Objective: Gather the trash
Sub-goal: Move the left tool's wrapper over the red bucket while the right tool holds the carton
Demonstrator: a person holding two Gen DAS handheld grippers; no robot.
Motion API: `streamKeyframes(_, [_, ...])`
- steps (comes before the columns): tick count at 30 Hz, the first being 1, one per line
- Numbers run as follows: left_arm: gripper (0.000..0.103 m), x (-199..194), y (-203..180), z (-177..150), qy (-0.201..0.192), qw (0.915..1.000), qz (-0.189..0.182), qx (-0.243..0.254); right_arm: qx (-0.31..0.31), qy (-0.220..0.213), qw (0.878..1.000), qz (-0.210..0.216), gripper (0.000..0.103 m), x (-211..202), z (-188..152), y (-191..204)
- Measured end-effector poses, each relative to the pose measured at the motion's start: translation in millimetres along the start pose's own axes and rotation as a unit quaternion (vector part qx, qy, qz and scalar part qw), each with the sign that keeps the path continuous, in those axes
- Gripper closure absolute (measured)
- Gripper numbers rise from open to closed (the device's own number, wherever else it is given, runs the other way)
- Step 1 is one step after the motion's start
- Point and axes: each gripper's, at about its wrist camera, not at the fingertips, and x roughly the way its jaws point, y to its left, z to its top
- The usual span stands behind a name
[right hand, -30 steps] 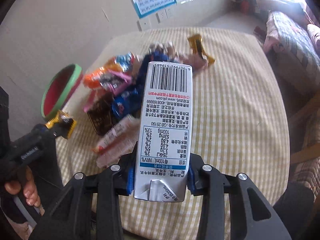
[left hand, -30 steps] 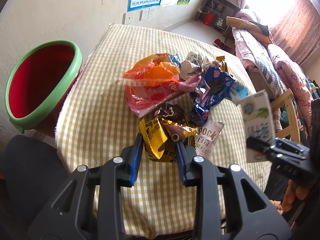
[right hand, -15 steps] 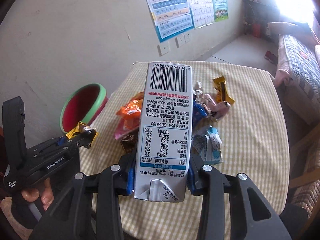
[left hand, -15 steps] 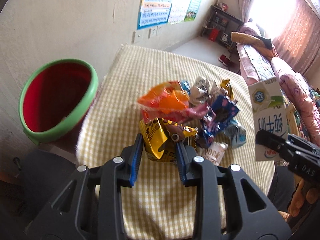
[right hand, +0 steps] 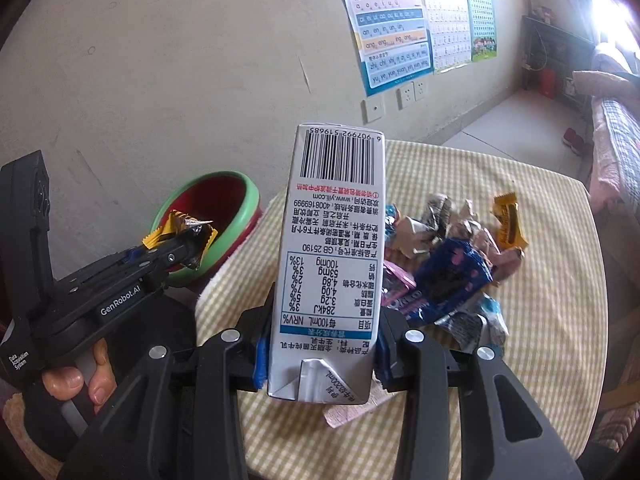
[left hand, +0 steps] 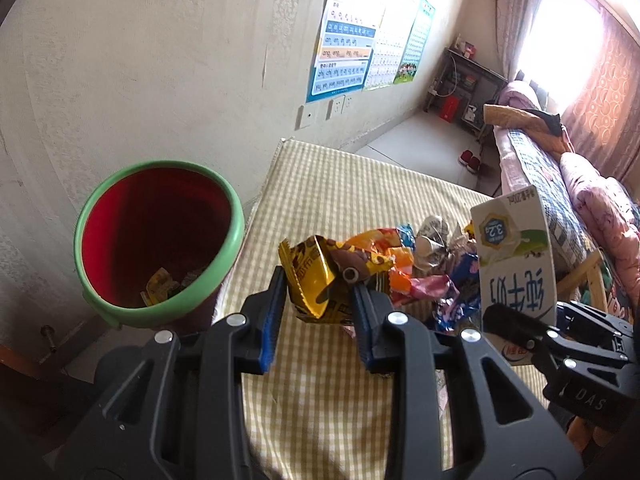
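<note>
A table (left hand: 320, 184) under a yellow checked cloth stands against a pale wall hung with pinyin charts (right hand: 394, 24), and just off its left edge is a red bin (left hand: 160, 240) with a green rim, a few scraps lying in its bottom. The left gripper (left hand: 320, 296), marked "GenRobot.AI", pinches a crumpled yellow wrapper (left hand: 320, 276) above the table's left edge beside the bin. To the right, past the heap of wrappers (right hand: 452, 276) mid-table, the right gripper (right hand: 322, 354) clamps a milk carton (right hand: 332, 256) printed "GB 25190", "200mL" and barcode 6907992519685; bare cloth lies right of the heap.
</note>
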Motion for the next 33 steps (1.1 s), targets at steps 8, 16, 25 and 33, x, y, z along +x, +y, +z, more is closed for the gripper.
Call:
streamKeyframes(8, [0.073,-2.0,12.3,6.5,-0.013,0.9998,0.009,-0.015,-0.015,-0.007,1.000,0.010,0.065,9.5,15.2,16.3])
streamKeyframes(16, [0.073,-2.4,30.2,9.1,-0.018,0.9990,0.019,-0.035,-0.035,0.002,0.999,0.020,0.065,24.4,22.1,33.6])
streamKeyframes(25, [0.073,-0.3,48.5,8.8,-0.018,0.9980,0.022,-0.057,-0.048,0.018,0.998,0.027,0.065,42.0,25.5,48.8])
streamKeyframes(33, [0.073,-2.3,71.6,10.5,-0.024,0.9960,0.036,-0.078,-0.059,0.026,0.997,0.031,0.065,55.7,31.9,61.1])
